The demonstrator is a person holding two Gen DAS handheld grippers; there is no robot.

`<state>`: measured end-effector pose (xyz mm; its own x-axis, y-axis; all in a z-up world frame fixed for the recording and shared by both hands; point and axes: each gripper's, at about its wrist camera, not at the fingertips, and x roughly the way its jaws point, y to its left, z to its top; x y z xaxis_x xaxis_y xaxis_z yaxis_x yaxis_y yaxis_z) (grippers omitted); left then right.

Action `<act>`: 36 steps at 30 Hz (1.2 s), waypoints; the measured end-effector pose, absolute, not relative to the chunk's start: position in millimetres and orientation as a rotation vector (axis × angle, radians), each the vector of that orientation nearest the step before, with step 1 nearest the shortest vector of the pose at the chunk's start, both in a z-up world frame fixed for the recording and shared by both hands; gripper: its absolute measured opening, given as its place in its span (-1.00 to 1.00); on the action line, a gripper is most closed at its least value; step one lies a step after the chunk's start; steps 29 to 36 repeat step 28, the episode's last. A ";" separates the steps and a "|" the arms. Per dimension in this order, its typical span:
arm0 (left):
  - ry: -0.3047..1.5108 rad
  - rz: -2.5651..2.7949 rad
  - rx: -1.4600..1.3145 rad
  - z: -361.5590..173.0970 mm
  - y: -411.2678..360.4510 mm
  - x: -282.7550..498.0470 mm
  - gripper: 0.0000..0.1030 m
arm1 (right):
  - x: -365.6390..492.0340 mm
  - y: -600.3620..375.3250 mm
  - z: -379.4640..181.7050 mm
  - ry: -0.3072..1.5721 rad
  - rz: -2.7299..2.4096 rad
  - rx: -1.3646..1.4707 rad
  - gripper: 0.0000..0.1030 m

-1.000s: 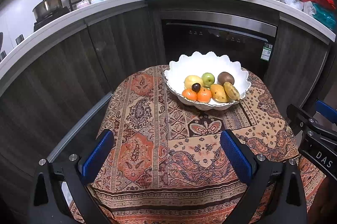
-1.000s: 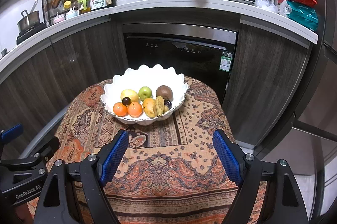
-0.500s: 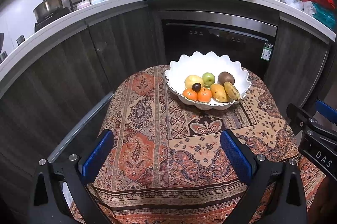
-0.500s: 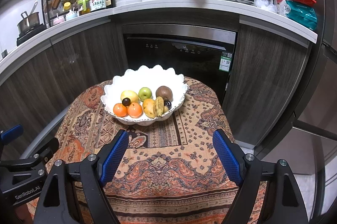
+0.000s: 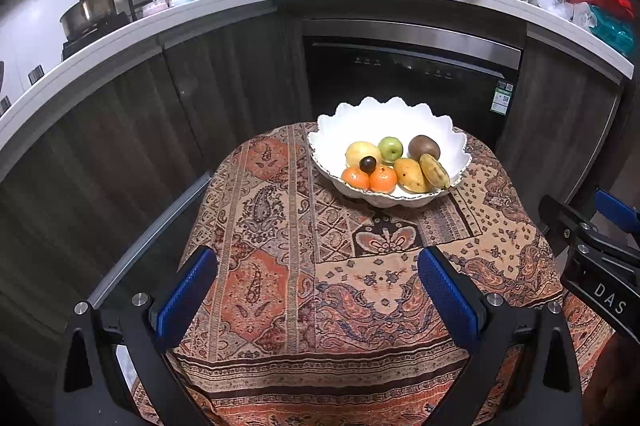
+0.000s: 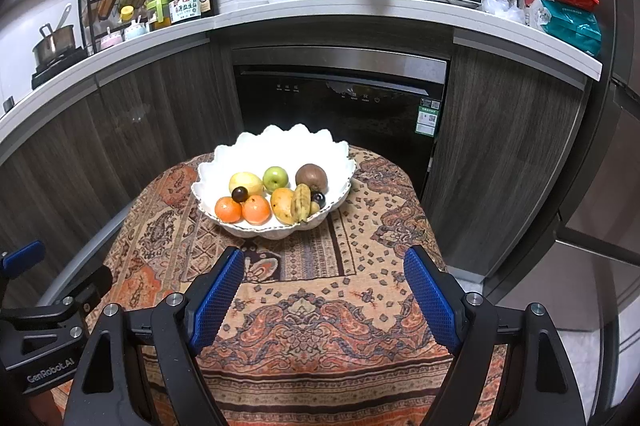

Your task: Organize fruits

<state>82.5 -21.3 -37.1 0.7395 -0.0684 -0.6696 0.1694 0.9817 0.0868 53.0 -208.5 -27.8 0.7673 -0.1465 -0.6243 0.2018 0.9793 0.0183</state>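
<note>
Fruits (image 6: 276, 195): all lying in white bowl (image 6: 276, 141) on cloth-covered surface (image 6: 312, 310) | none outside it; organizing appears done | left tongs (image 5: 316, 290), right tongs (image 6: 320, 286): apart, empty, near edge, well short of bowl.

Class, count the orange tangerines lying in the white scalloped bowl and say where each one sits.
2. Both tangerines sit side by side at the bowl's near rim: one on the left, one right of it. Others may be hidden underneath.

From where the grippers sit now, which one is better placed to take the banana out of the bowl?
Right, probably. The banana lies on the right side of the bowl, almost dead ahead between the right gripper's open fingers. From the left gripper, also open, it sits off to the right.
</note>
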 end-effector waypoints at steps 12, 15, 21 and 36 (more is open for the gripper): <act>0.725 -0.133 0.147 -37.4 -22.1 81.5 0.98 | 52.1 -207.8 -28.5 0.669 -0.190 0.090 0.61; 0.725 -0.132 0.148 -37.3 -22.5 81.5 0.99 | 51.7 -207.8 -28.8 0.668 -0.190 0.092 0.61; 0.720 -0.127 0.164 -37.4 -23.3 80.4 0.96 | 52.0 -208.7 -30.8 0.671 -0.194 0.101 0.61; 0.712 -0.125 0.178 -37.9 -24.4 80.6 0.95 | 53.0 -209.3 -32.7 0.675 -0.196 0.105 0.61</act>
